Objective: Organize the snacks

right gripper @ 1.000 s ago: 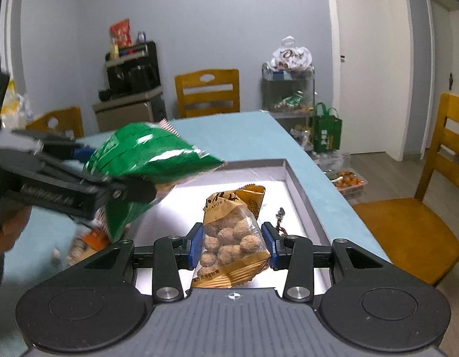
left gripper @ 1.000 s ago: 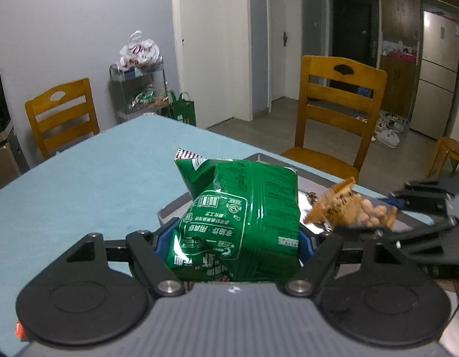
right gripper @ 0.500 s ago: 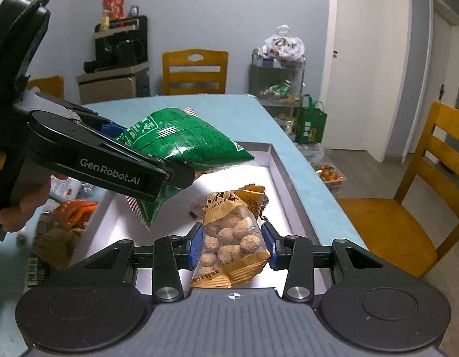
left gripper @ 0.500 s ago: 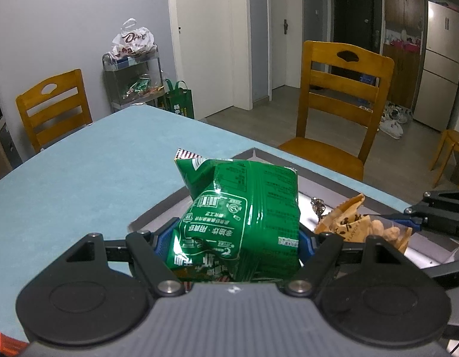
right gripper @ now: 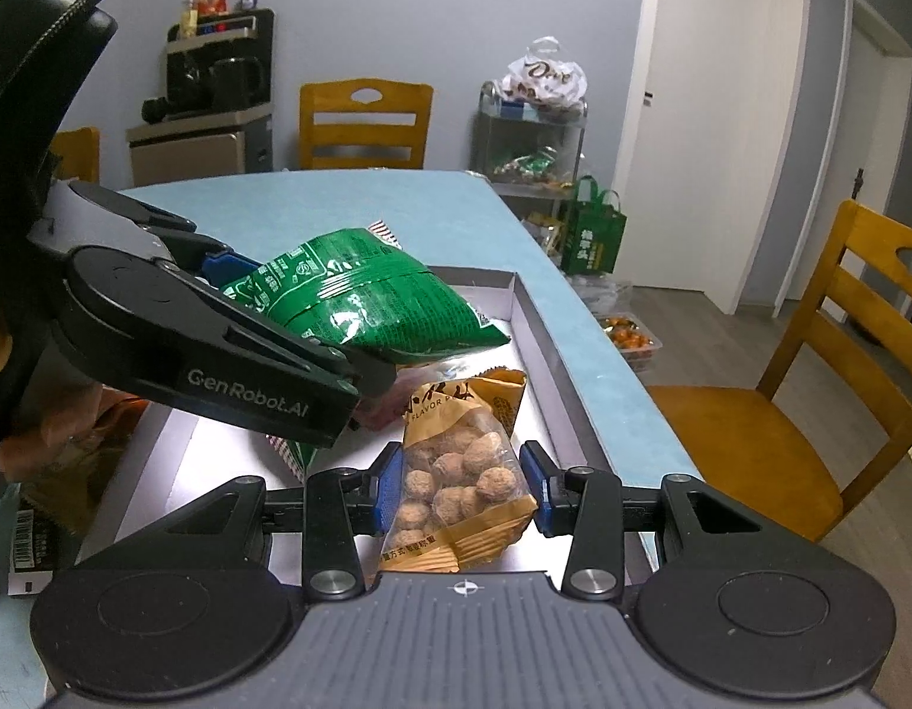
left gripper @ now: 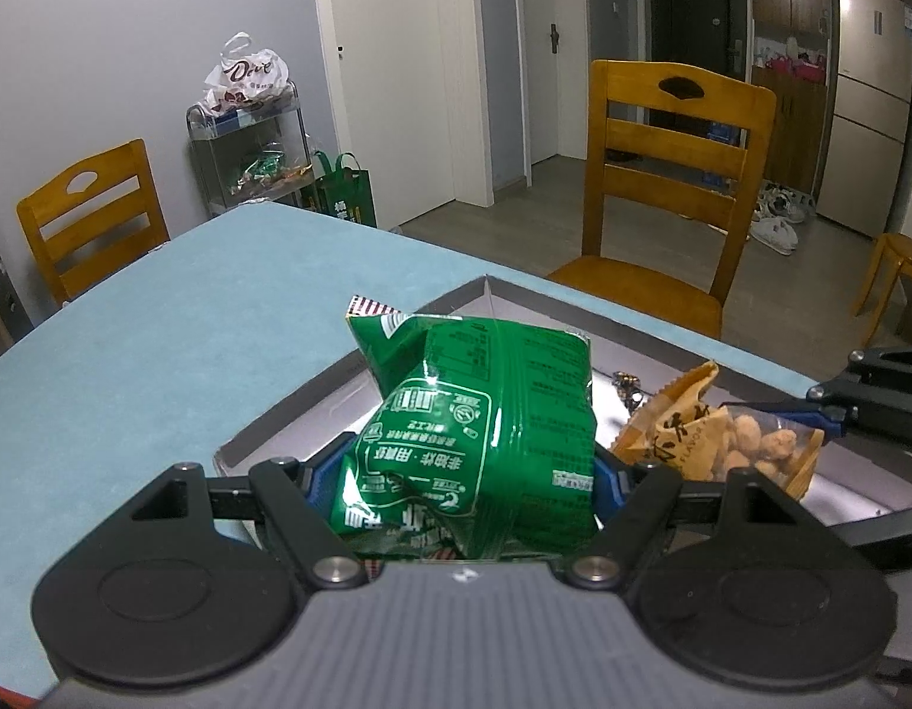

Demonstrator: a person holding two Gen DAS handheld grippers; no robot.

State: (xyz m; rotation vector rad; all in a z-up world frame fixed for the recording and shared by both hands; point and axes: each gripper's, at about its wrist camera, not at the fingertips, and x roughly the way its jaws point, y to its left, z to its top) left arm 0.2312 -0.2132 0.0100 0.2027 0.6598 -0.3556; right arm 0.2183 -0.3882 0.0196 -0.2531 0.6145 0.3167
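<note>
My left gripper [left gripper: 476, 478] is shut on a puffy green snack bag [left gripper: 485, 431] and holds it over the near-left part of a shallow grey box [left gripper: 538, 295]. From the right wrist view the same green snack bag [right gripper: 367, 295] hangs above the box's white floor [right gripper: 491, 319], pinched by the left gripper [right gripper: 290, 325]. My right gripper [right gripper: 461, 487] is shut on a small orange pack of round nut snacks [right gripper: 458, 472], also over the box. That orange pack [left gripper: 721, 437] shows at the right in the left wrist view, held by the right gripper [left gripper: 798, 425].
The box lies on a light blue table [left gripper: 160, 354]. Loose snack packets [right gripper: 71, 472] sit left of the box beside a person's hand [right gripper: 48, 431]. Wooden chairs [left gripper: 674, 177] stand around the table, and a wire rack with bags [right gripper: 532, 136] is behind it.
The left gripper has carried the green bag forward and down over the box, closer to the right gripper. The right gripper with the orange pack has barely shifted.
</note>
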